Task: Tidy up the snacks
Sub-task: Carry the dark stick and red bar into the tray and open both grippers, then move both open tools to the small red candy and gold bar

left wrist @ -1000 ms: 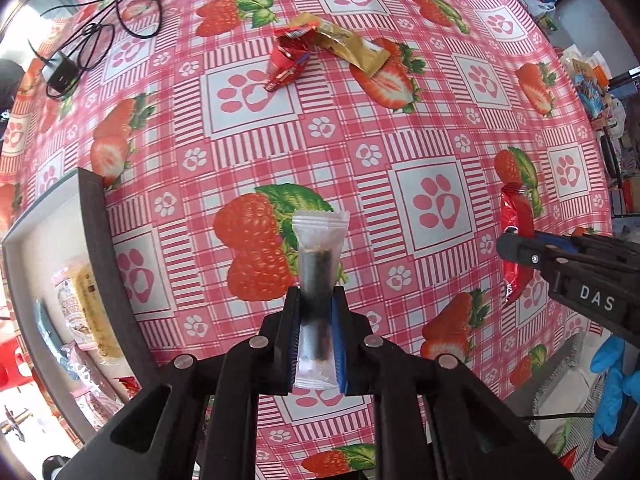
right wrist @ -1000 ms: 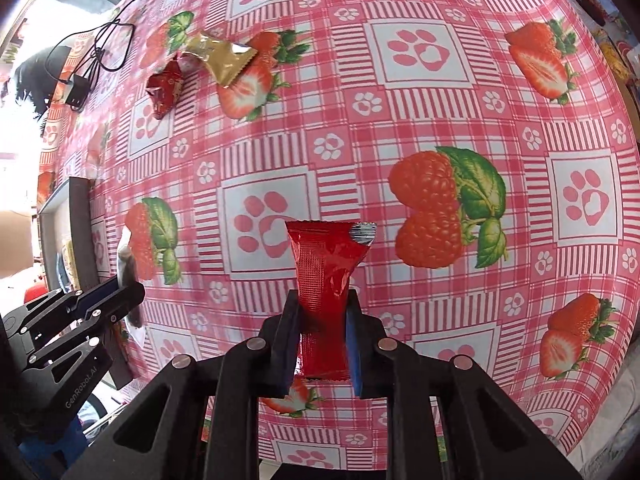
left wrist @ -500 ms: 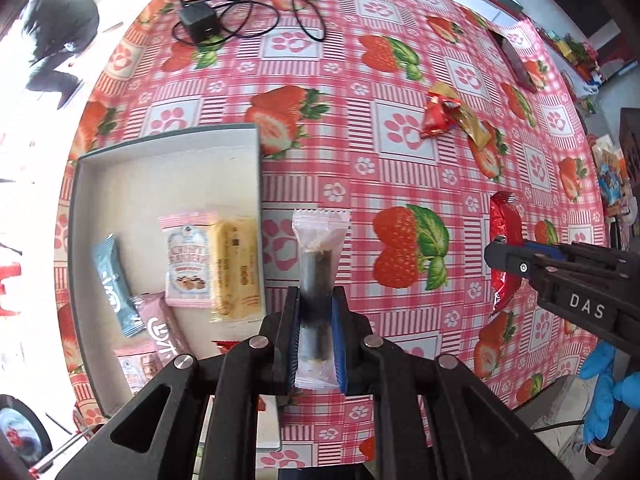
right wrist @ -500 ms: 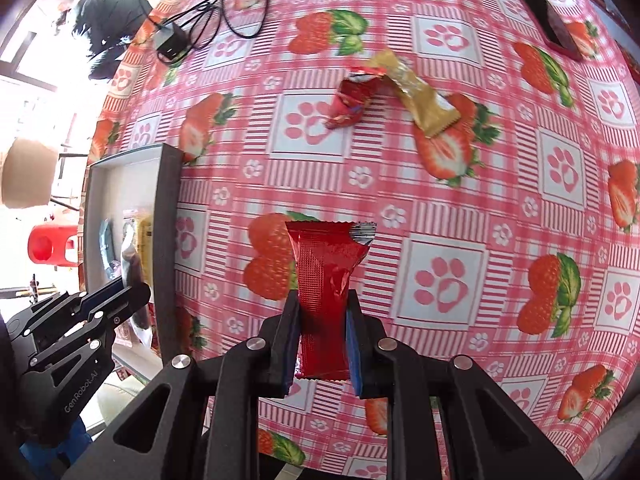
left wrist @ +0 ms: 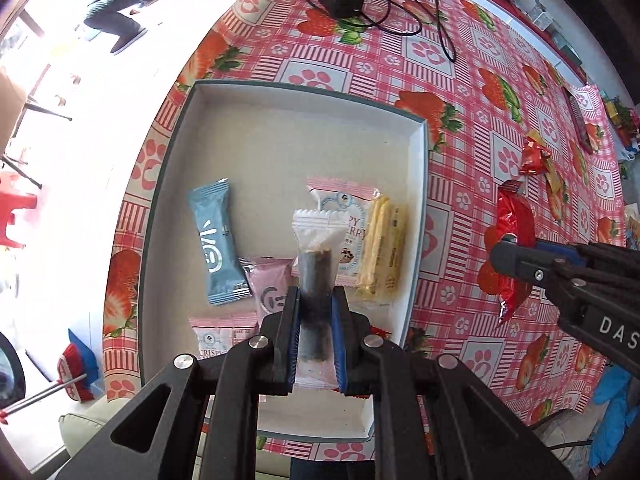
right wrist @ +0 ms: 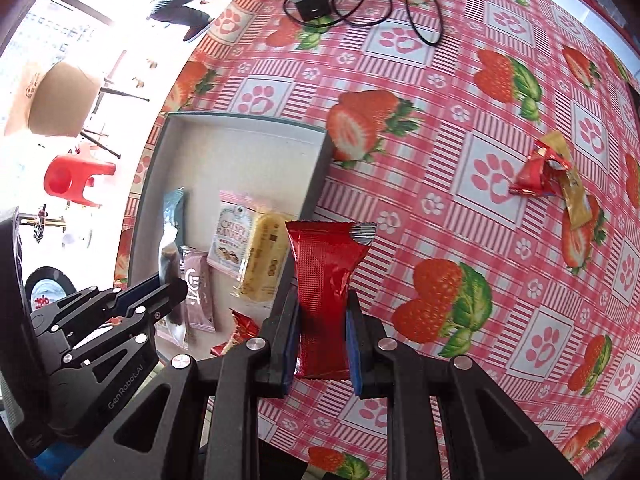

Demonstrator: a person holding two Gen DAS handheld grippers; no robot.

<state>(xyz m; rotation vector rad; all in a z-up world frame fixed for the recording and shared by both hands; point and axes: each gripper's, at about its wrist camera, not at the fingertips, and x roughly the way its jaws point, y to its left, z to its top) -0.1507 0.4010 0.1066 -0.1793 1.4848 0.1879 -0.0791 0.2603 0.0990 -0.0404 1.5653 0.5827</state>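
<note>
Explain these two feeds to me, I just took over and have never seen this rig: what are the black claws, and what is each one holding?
The claws are handheld two-finger grippers, each with a fisheye camera looking along its fingers. In the left wrist view, the left gripper clamps a clear packet with a dark roll above the white tray, which already holds several snacks. In the right wrist view, the right gripper clamps a red packet near the tray's edge. A red wrapper and a gold wrapper lie on the strawberry tablecloth.
</note>
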